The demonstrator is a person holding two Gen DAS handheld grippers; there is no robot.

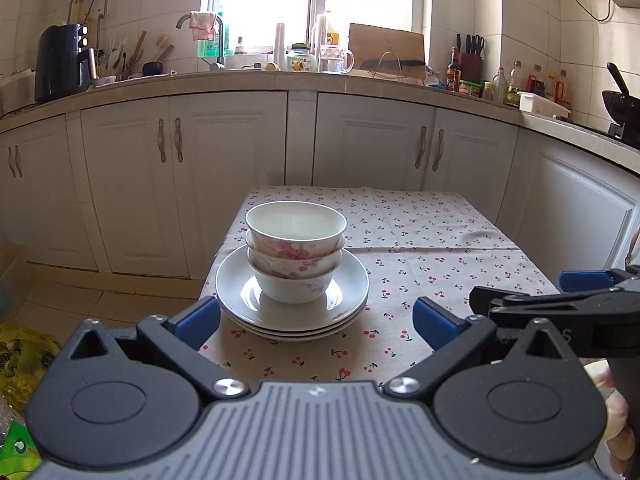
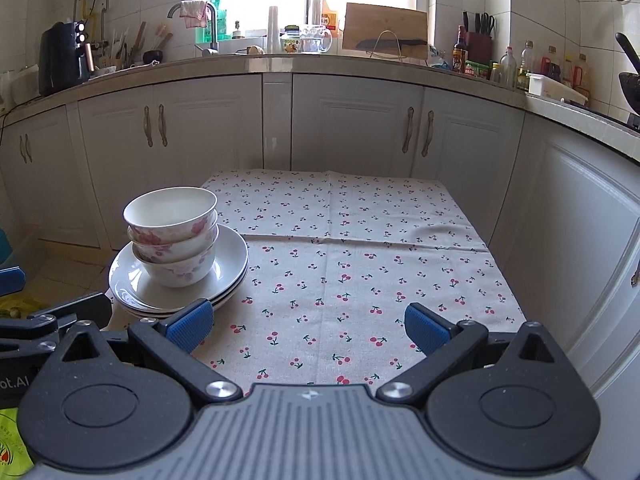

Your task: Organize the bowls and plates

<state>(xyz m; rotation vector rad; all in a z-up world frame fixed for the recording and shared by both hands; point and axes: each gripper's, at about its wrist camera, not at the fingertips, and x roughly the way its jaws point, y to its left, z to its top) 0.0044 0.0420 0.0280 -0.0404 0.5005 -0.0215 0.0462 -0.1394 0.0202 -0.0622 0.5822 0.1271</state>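
From my left gripper [image 1: 318,320], whose blue-padded fingers are spread wide with nothing between them, I look straight at the stack: three white porcelain bowls with pink flower prints [image 1: 296,250], nested upright one in another, sitting on a pile of shallow white plates [image 1: 292,294]. At least three plate rims show. The pile rests on the small table under a beige cloth printed with red cherries [image 1: 420,248], close to the table's 9 o'clock edge, and the plates just overhang the cloth's left border near my left pad.

The left view alone shows my other tool from the side: the right gripper [image 1: 520,300] comes in at 3 o'clock, low over the cloth, with part of a hand [image 1: 616,412] behind it. The right wrist view alone shows how far the stack sits off centre: bowls [image 2: 172,236] and plates [image 2: 180,276] lie at 10 o'clock, and the left blue pad overlaps the plate rim in the picture; I cannot tell whether they touch. The right gripper [image 2: 310,326] is also spread wide and empty, aimed at bare cloth [image 2: 360,248].

The cloth from 12 through 4 o'clock is open, with one small wrinkle near the right edge. White cabinet doors [image 2: 352,124] stand just behind the table's far edge and along its right side. Left of the table the tiled floor [image 1: 80,304] drops away, with a yellow plastic bag [image 1: 20,360] at 8 o'clock.
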